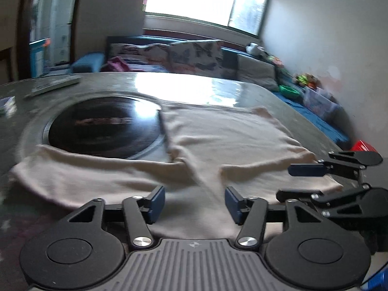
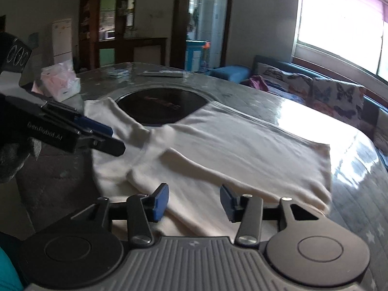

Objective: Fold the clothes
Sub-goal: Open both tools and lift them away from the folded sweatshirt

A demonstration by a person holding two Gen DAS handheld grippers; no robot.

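So the cream shirt (image 1: 218, 145) is spread flat on the glossy grey table (image 1: 242, 87), filling the middle of both wrist views, with one sleeve running off toward the left of the frame and curving along the lower rim of the round black hob (image 1: 104, 126) set into the tabletop. The left gripper (image 1: 195, 205) sits at bottom centre of its own view with its blue-padded fingers wide apart and nothing between them, hovering over the near edge of the fabric. Same deal with the right gripper (image 2: 194, 202): fingers spread, empty, low over a folded-over layer at the bottom of its frame. Each one also pokes into the other's view from the side. Far back on the table there's a tissue box (image 2: 59, 82), upper left, and a remote (image 2: 163, 73).
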